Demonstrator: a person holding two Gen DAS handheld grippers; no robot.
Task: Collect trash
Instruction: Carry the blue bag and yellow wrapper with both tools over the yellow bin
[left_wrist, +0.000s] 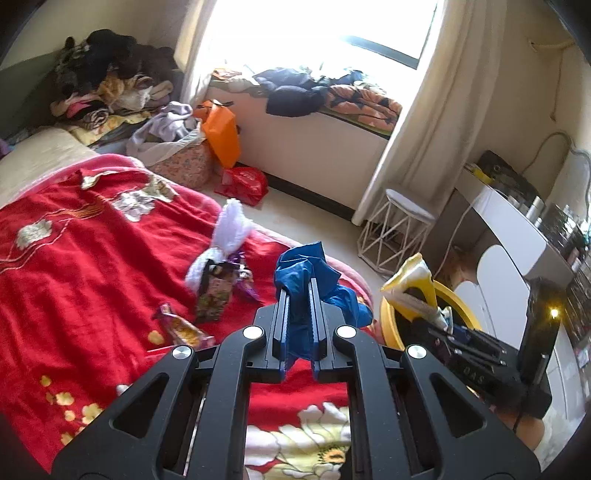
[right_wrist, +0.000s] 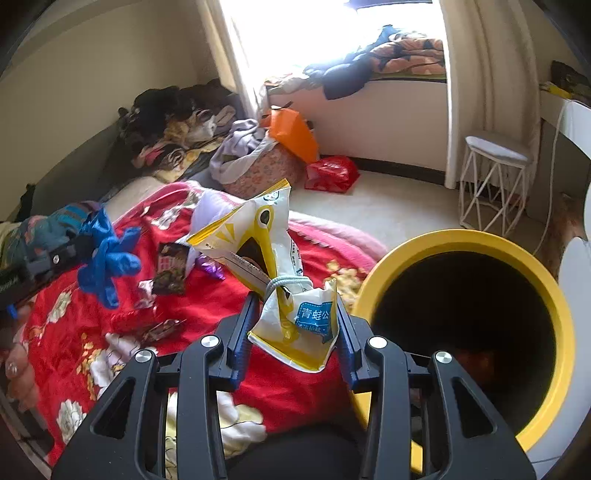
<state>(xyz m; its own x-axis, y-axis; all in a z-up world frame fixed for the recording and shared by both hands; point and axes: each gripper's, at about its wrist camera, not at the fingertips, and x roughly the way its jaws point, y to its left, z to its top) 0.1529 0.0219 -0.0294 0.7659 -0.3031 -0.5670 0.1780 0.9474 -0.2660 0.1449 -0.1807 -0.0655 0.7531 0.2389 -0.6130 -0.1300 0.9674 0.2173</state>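
Left tongs (left_wrist: 299, 295) hide blue bag (left_wrist: 306, 273) middle; bin (right_wrist: 554, 295) interior dark.

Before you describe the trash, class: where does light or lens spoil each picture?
Left wrist view: the window is blown out to white, and straight edges bow near the dark rounded corners. Right wrist view: the same glare washes out the window, and the inside of the yellow bin is too dark to read.
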